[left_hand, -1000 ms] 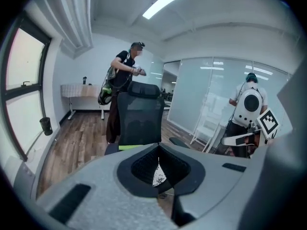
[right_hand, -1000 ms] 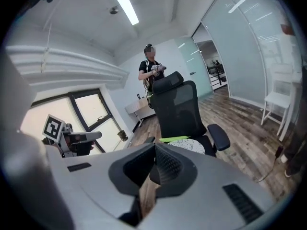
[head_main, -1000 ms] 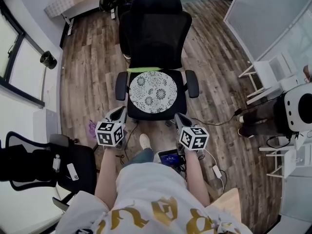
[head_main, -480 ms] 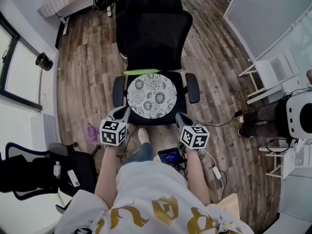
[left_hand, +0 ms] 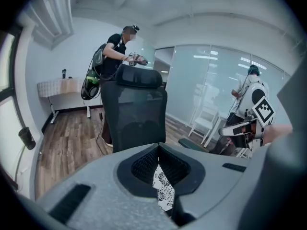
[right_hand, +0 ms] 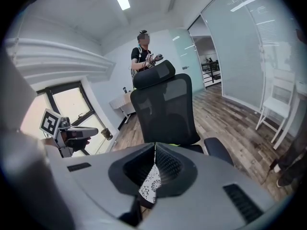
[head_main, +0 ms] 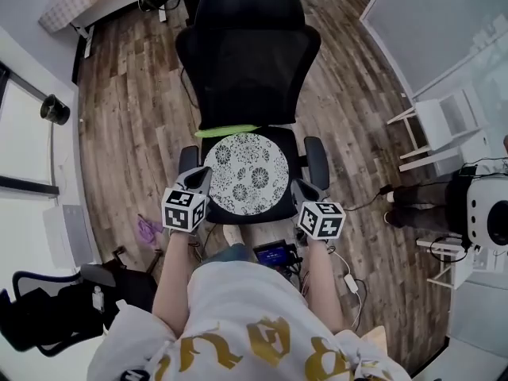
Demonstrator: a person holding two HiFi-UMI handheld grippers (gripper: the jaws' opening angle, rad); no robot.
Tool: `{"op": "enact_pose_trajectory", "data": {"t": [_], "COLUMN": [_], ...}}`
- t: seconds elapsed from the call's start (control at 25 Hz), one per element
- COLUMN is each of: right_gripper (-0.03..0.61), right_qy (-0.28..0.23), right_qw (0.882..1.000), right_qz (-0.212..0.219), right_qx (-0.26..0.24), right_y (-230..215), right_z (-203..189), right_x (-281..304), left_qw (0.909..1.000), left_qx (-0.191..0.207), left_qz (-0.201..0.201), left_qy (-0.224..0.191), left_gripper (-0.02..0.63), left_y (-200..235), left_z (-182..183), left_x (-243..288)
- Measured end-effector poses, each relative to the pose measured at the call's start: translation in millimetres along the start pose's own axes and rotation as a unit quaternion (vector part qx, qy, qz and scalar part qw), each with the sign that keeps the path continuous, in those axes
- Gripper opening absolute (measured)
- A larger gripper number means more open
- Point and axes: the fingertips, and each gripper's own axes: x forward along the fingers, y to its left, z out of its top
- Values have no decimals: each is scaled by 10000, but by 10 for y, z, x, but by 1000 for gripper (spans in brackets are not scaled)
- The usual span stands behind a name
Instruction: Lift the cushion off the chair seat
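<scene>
Round patterned cushion (head_main: 246,173) lies flat on the black chair seat (head_main: 295,157). Left gripper (head_main: 198,182), jaws pressed together and empty, is at the cushion's 8 o'clock edge. Right gripper (head_main: 302,188), likewise closed and empty, is at 4 o'clock. Contact cannot be confirmed.

I note a black office chair (head_main: 248,54) standing on the wood-plank floor (head_main: 127,117). On its seat (head_main: 295,159) lies a round patterned cushion (head_main: 246,173), a green strip (head_main: 226,131) just behind it.

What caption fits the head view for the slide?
Left gripper and right gripper, both shut, flank the patterned round cushion on the black office chair.
</scene>
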Motion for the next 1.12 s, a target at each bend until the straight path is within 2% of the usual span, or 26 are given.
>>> {"op": "enact_pose_trajectory", "data": {"t": [0.12, 0.28, 0.64, 0.8, 0.96, 1.12], "right_gripper": [11, 11, 11, 12, 12, 12], "right_qy": [-151, -465, -203, -192, -36, 230], "right_qw": [9999, 9982, 9992, 9996, 9995, 9993], "right_qz": [32, 284, 153, 35, 89, 96], "right_qx": [10, -245, -322, -187, -306, -295], "right_y": [35, 158, -95, -181, -244, -365], "right_z": [179, 472, 527, 542, 504, 349], "right_x": [164, 277, 488, 566, 675, 801], "left_qw": [10000, 10000, 9997, 9989, 9968, 9948], "left_qx": [26, 42, -105, -381, -737, -824], "left_qz": [-17, 33, 192, 205, 264, 549], "left_qy": [27, -53, 55, 154, 146, 237], "left_gripper": [9, 9, 9, 9, 9, 9], "left_y": [211, 366, 448, 400, 413, 492], "left_z": [103, 232, 324, 196, 145, 15], "left_x": [170, 301, 560, 581, 733, 866]}}
